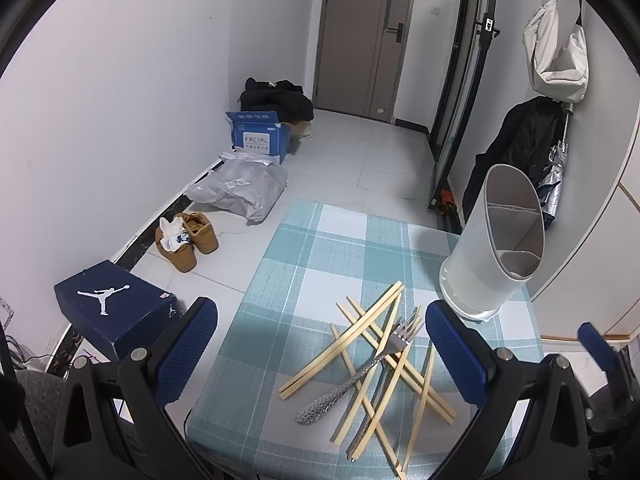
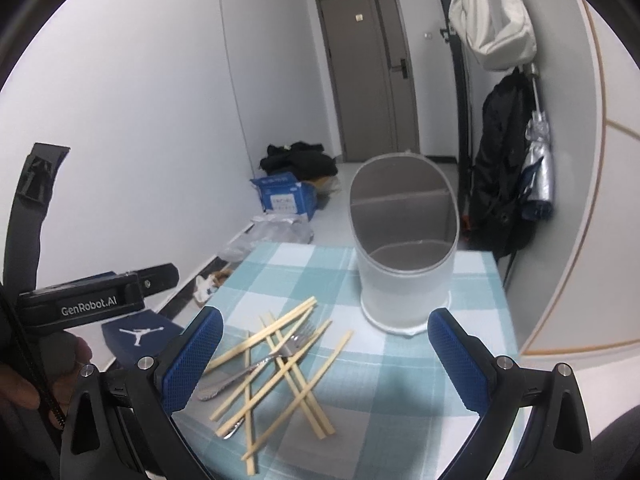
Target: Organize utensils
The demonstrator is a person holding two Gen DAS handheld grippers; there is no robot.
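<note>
Left gripper (image 1: 322, 350) spread wide, holding nothing, low in the frame above the checked tablecloth (image 1: 304, 248). Right gripper (image 2: 326, 354) likewise spread and empty. Between the blue pads (image 2: 192, 360), lower centre: bamboo chopsticks (image 2: 280, 364) heaped criss-cross, a metal fork (image 2: 276, 354) lying among them, a second metal handle (image 2: 230, 432) poking out beneath. White divided utensil holder (image 2: 404, 280) upright just beyond the heap, centre right, apart from it. Navy shoebox (image 1: 116, 308) on the floor, lower left.
</note>
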